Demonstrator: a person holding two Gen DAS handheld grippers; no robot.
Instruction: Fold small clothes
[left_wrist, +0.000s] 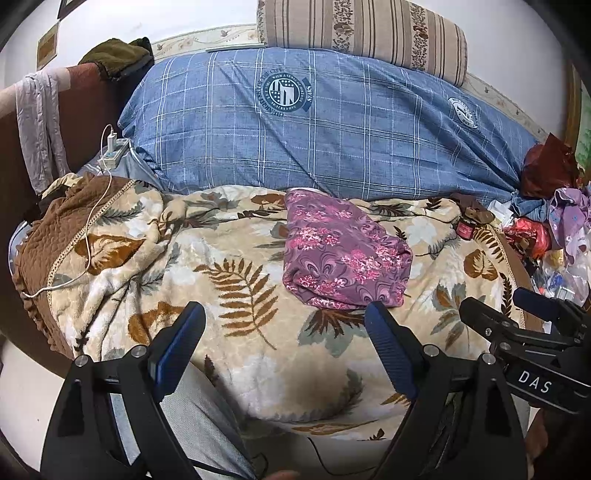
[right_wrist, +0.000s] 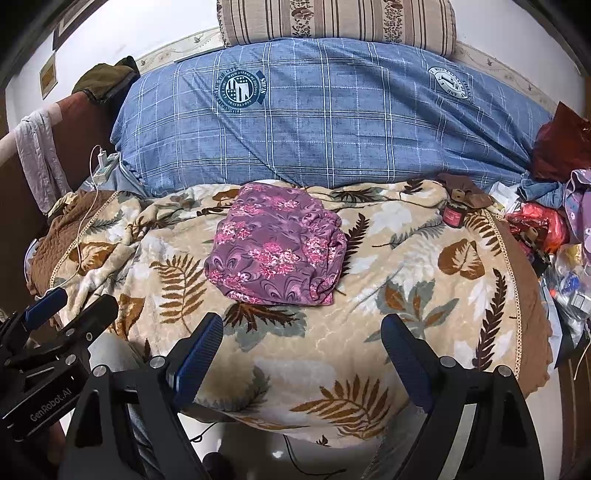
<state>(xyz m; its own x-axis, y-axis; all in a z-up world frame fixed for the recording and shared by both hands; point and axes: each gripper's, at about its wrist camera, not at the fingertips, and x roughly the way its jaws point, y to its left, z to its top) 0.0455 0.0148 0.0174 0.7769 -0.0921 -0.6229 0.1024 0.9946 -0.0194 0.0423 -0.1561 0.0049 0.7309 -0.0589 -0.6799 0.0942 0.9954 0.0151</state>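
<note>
A purple garment with pink flowers (left_wrist: 340, 251) (right_wrist: 277, 247) lies folded into a compact bundle on the beige leaf-print blanket (left_wrist: 229, 280) (right_wrist: 406, 266). My left gripper (left_wrist: 284, 314) hovers just short of the bundle's near edge, open, with nothing between its blue-padded fingers. My right gripper (right_wrist: 303, 326) hovers the same way in front of the bundle, open and empty. Each gripper also shows at the edge of the other's view: the right gripper (left_wrist: 517, 314) and the left gripper (right_wrist: 70, 304).
A blue plaid quilt (left_wrist: 332, 122) lies rolled behind the blanket, with a striped bolster (left_wrist: 365, 33) on top. A heap of clothes and bags (left_wrist: 554, 221) sits at the right. A power strip with a white cable (left_wrist: 110, 151) lies at the left. A small red jar (right_wrist: 453, 216) stands on the blanket.
</note>
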